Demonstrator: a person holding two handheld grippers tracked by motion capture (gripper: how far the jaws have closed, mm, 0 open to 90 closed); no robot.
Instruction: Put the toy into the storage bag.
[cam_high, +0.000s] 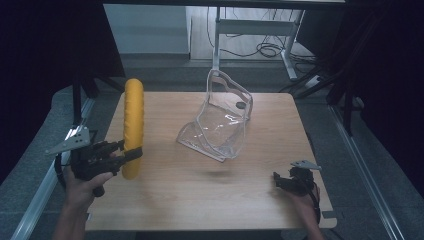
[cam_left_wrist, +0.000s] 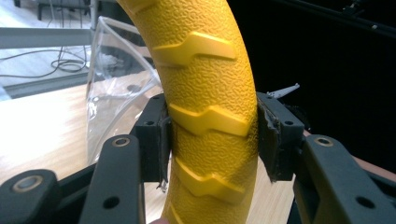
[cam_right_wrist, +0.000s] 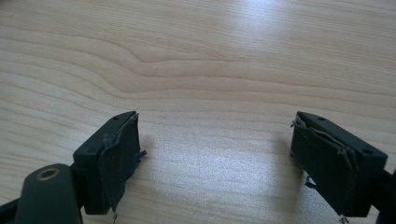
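Observation:
A long, curved yellow textured piece with raised zigzag ribs (cam_high: 133, 125) stands almost upright above the table's left side. My left gripper (cam_high: 127, 151) is shut on its lower part; in the left gripper view both pads (cam_left_wrist: 156, 140) press the sides of the yellow piece (cam_left_wrist: 208, 107). A clear plastic pouch (cam_high: 220, 120) with its mouth open stands near the table's middle, and shows behind the yellow piece as the pouch (cam_left_wrist: 112, 84). My right gripper (cam_high: 278, 180) rests low at the table's right front, jaws wide apart over bare wood (cam_right_wrist: 215, 140).
The wooden table (cam_high: 200, 195) has dark floor on both sides. Desk legs and cables (cam_high: 265, 47) lie beyond its far edge. A metal rail (cam_high: 35, 205) runs along the left.

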